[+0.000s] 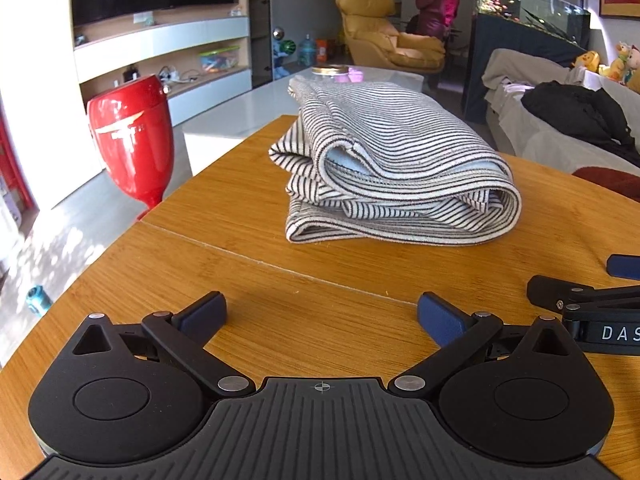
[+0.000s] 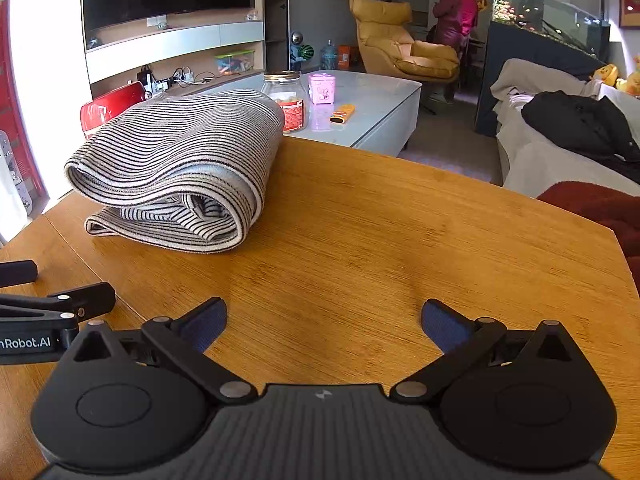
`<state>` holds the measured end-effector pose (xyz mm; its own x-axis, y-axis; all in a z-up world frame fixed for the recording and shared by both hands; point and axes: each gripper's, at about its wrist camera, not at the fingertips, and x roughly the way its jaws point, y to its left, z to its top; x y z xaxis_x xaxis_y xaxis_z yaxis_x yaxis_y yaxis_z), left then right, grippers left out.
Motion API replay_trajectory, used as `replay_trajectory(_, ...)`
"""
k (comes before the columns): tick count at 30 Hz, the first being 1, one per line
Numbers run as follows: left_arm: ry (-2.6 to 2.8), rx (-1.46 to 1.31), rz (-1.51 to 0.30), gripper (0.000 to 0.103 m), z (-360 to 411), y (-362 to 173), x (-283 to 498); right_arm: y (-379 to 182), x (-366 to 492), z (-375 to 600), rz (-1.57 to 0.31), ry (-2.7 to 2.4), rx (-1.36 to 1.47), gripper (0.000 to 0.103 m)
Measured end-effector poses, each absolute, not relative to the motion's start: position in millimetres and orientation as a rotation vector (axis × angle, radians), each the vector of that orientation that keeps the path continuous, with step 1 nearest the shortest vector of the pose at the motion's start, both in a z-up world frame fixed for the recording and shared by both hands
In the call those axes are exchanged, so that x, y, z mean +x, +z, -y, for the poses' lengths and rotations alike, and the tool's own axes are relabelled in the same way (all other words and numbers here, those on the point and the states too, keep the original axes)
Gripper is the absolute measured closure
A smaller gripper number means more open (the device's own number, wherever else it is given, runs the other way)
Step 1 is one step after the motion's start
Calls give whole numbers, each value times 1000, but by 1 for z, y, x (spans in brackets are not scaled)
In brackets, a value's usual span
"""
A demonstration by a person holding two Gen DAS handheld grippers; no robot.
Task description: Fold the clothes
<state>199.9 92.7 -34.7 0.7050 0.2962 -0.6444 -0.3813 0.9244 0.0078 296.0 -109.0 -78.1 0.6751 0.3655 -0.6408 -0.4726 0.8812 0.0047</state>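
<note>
A: Jaws first. Left gripper (image 1: 320, 318)?

B: Spread wide, holding nothing. Blue pads (image 1: 438, 318) far apart, bare table (image 1: 280, 288) showing between them.

A: And the right gripper (image 2: 324, 324)?

B: Same. Wide, nothing held. Sitting low over the wood, side by side with the left one, close enough to peek into each other's view.

A: Why so low and away from the shirt (image 1: 392, 176)?

B: Probably because the folding looks done. Nothing left to pinch, so backed off and let go, at a guess.

A: Where's the shirt?

B: On the table, ahead of both grippers, well apart from them. Straight in front of the left one, off to the left from the right one. Stripy, stacked in a few layers.

A: Pointing which way?

B: Long way running away from the grippers, toward the far table edge. Rolled fold on its right side, loose edges on its left. Near end facing the grippers, layers showing there. A bit puffy on top, not pressed flat.

A: Anything past it?

B: A red cup (image 1: 130, 136) thing off the left edge, and a jar (image 2: 287, 98) on the white table (image 2: 380, 92) behind. A person (image 2: 456, 16) far back by the yellow chair (image 2: 396, 40).
</note>
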Motion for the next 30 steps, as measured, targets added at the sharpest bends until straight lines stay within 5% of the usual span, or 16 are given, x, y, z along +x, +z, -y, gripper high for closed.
replay_trajectory(30, 378, -130, -692, 0, -93, -36, 201, -78, 297, 110, -683, 474, -167, 0)
